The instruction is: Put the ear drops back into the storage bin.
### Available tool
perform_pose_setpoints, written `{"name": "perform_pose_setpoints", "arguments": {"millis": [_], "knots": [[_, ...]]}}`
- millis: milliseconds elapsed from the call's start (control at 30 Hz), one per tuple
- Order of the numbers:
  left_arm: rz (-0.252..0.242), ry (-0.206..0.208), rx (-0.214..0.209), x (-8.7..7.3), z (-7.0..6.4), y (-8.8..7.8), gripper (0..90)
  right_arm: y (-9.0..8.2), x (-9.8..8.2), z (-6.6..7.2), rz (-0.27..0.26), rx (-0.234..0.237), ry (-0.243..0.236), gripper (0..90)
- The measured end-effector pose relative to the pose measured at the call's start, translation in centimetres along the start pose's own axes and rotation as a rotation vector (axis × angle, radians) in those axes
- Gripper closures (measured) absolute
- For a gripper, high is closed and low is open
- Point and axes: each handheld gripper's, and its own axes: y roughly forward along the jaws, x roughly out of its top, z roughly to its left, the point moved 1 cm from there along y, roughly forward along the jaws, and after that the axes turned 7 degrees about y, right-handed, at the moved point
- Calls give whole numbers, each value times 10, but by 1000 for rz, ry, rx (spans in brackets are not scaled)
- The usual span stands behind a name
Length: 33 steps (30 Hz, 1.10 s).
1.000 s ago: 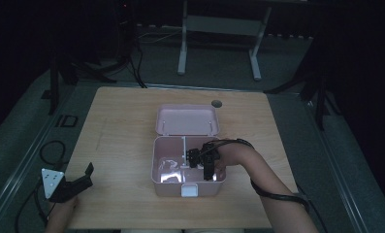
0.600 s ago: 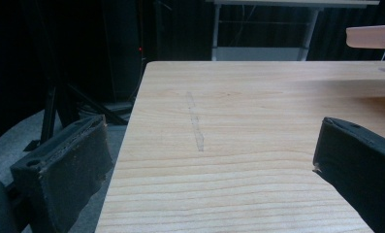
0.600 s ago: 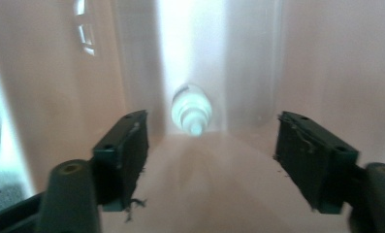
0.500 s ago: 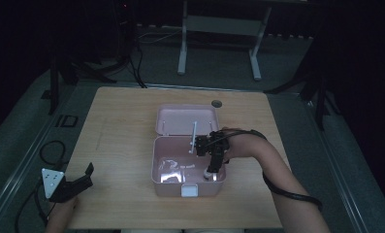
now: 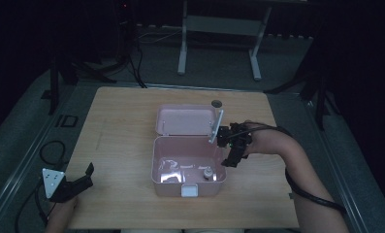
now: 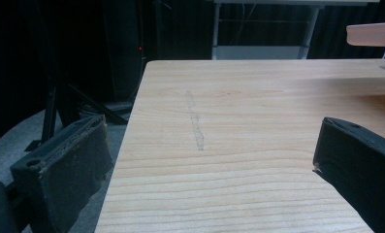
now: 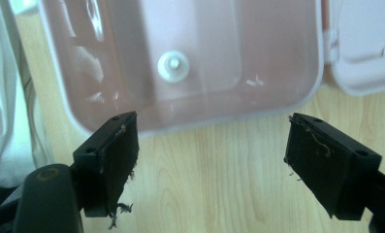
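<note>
From above, a pink box (image 5: 189,167) sits open mid-table (image 5: 122,131), its lid (image 5: 185,120) lying flat behind it on the far side, a small white round piece (image 5: 208,173) inside near the front. Your right gripper (image 5: 232,154) hovers at the box's right edge; your left gripper (image 5: 78,183) rests at the near left corner. In your left gripper view, the jaws stand wide apart over bare wood. In your right gripper view, the jaws gape empty beside the box wall (image 7: 204,116).
</note>
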Motion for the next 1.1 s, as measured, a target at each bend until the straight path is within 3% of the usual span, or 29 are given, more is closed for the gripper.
{"name": "perform_pose_setpoints", "arguments": {"millis": [367, 500, 800, 1100], "knots": [[2, 3, 0, 0, -1, 0, 3, 0, -45, -10, -17, -22, 85, 190], [2, 3, 0, 0, -1, 0, 4, 5, -61, -14, -47, -32, 122, 194], [1, 2, 0, 0, -1, 0, 4, 30, -94, -20, -122, -20, 234, 195], [1, 3, 0, 0, -1, 0, 3, 59, -127, -23, -227, -47, 353, 194]]}}
